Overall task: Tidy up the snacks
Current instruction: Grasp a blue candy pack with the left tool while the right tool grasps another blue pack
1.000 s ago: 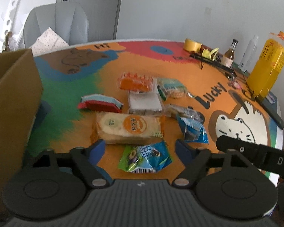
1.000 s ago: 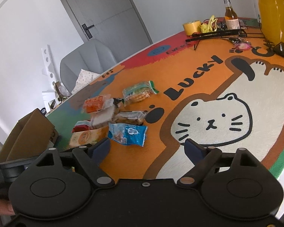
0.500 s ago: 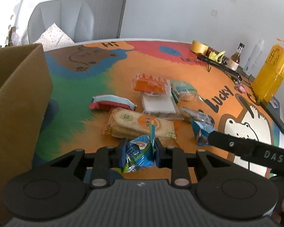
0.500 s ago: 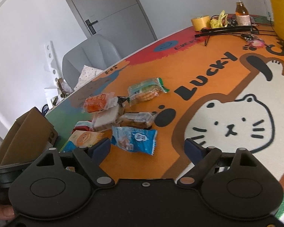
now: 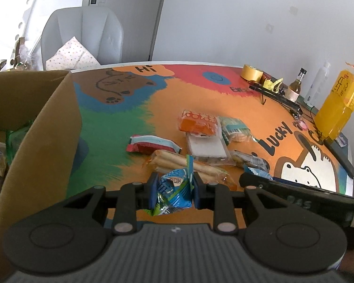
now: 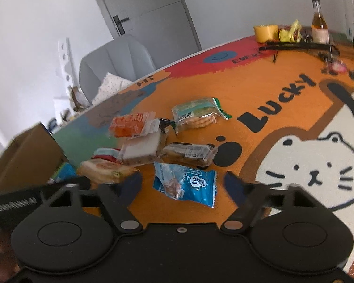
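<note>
At the bottom centre of the left wrist view, the left gripper (image 5: 174, 189) is clamped on a blue-green snack packet (image 5: 173, 192), lifted beside the cardboard box (image 5: 39, 141). The right gripper (image 6: 183, 185) hangs spread above a blue plum-candy packet (image 6: 188, 184) on the mat (image 6: 259, 89).

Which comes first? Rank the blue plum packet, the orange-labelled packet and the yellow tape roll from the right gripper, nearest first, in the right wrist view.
1. Blue plum packet: just ahead of the open right gripper.
2. Orange-labelled packet: mid-table, left.
3. Yellow tape roll: far edge, right.

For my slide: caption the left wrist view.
Left gripper clamps a blue-green snack packet beside the cardboard box.
</note>
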A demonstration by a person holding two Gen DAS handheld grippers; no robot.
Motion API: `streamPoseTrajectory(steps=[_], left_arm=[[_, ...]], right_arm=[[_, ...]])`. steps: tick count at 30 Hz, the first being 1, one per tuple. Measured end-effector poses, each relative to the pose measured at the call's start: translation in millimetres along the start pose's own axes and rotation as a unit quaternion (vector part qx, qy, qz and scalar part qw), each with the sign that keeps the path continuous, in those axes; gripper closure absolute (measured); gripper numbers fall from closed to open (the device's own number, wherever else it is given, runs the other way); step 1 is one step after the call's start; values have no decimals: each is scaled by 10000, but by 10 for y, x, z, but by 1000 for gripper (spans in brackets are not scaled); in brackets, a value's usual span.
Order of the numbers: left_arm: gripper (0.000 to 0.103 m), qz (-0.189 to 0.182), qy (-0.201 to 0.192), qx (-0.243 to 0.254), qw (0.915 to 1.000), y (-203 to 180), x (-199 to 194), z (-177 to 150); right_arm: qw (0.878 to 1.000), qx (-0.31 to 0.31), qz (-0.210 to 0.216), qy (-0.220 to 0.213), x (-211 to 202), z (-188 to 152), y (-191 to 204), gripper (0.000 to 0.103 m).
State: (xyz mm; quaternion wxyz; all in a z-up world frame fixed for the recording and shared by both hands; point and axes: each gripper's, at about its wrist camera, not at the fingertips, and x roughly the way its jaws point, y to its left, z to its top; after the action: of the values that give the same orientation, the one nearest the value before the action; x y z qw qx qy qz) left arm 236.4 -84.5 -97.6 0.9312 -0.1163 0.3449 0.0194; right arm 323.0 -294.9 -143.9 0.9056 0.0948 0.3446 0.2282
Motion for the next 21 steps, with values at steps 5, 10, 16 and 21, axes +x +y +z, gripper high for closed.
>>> streamPoseTrajectory(steps=[5,10,16,21], left_arm=[[75,-37,-32,3,10000,-4,-60,3],[75,-41,-141,20,9999,-3,-176,13],[75,-47,-303,25,9995,0,-348,22],[75,-51,-491,20,9988,20,-502,68]], right_arm=[[9999,-103,84,4,-37,-4,25,64],[9997,-120,190,-21,-146,-59,51,69],[9993,-114,286,-223,-316,-36,120,69],[9983,-137,379,-427,-459,38,204,69]])
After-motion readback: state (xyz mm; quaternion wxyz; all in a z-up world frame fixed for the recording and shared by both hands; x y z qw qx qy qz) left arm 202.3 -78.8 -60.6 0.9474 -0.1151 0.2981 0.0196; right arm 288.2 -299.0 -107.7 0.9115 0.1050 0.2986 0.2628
